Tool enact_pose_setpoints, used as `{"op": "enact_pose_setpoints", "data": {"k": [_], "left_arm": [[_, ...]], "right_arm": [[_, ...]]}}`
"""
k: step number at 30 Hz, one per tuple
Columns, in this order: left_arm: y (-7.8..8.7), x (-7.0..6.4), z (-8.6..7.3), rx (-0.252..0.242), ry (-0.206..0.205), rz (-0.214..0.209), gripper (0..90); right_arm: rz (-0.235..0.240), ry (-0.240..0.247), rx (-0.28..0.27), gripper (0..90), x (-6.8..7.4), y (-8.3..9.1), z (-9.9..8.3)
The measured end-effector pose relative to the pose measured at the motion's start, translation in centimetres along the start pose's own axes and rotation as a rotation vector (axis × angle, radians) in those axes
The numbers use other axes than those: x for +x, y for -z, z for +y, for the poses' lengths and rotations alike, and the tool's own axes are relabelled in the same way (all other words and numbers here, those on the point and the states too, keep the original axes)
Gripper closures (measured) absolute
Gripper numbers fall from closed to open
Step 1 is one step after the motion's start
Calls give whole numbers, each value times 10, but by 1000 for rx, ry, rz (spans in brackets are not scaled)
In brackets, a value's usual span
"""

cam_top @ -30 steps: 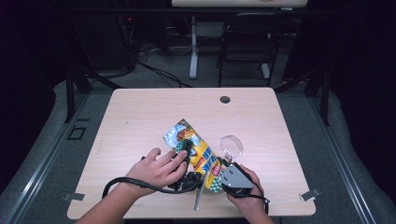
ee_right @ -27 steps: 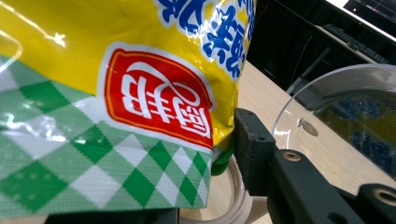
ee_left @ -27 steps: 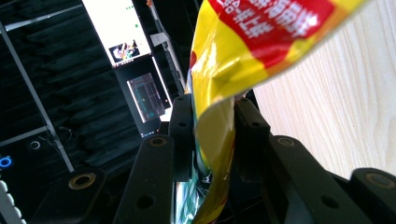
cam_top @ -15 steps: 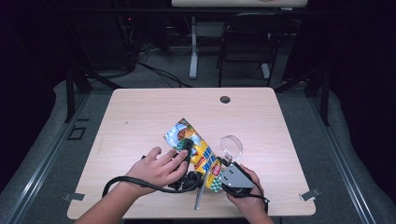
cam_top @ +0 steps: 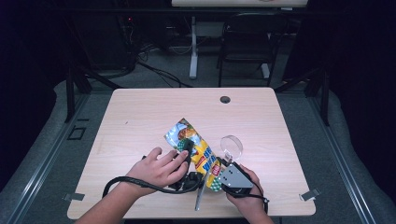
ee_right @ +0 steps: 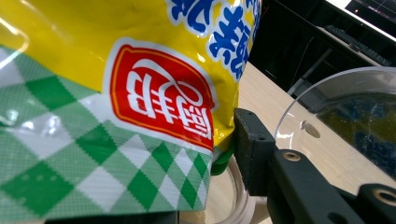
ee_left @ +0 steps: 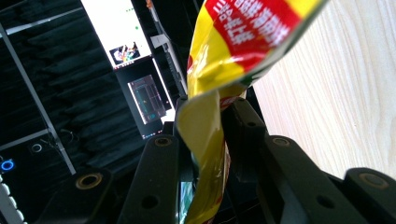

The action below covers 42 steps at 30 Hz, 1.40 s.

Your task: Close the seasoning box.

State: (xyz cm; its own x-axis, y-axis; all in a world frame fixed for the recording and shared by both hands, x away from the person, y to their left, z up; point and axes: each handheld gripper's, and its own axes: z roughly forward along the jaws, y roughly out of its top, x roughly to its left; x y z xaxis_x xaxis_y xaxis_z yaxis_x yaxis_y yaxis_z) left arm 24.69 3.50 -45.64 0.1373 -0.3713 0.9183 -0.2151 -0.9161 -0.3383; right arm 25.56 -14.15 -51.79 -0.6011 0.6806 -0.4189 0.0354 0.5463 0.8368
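A yellow snack bag (cam_top: 196,148) with a green checked bottom lies slanted at the table's front middle. My left gripper (cam_top: 187,148) comes in from the left under the hand and is shut on the bag's edge (ee_left: 205,116), the foil pinched between both jaws. My right gripper (cam_top: 220,171), with its grey plate on top, holds the bag's near end. In the right gripper view the bag (ee_right: 116,93) covers the left jaw, and the right jaw presses against the bag's green corner (ee_right: 219,156).
A clear plastic bowl (cam_top: 232,145) stands just right of the bag, close to my right gripper (ee_right: 345,116). A thin silvery strip (cam_top: 200,192) lies near the front edge. A round cable hole (cam_top: 225,99) sits at the back of the wooden table (cam_top: 140,116).
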Motion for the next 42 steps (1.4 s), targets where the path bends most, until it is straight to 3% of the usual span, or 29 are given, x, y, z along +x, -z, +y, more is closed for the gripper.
{"op": "enact_pose_setpoints", "data": {"k": [26,42], "left_arm": [[2,3,1,-6,-12,4,773],[1,6,2,-9,-16,1,776]], "right_arm": [[1,-2,-1,715,0,0,0],[14,-30,-9,715,-2,0,-1]]}}
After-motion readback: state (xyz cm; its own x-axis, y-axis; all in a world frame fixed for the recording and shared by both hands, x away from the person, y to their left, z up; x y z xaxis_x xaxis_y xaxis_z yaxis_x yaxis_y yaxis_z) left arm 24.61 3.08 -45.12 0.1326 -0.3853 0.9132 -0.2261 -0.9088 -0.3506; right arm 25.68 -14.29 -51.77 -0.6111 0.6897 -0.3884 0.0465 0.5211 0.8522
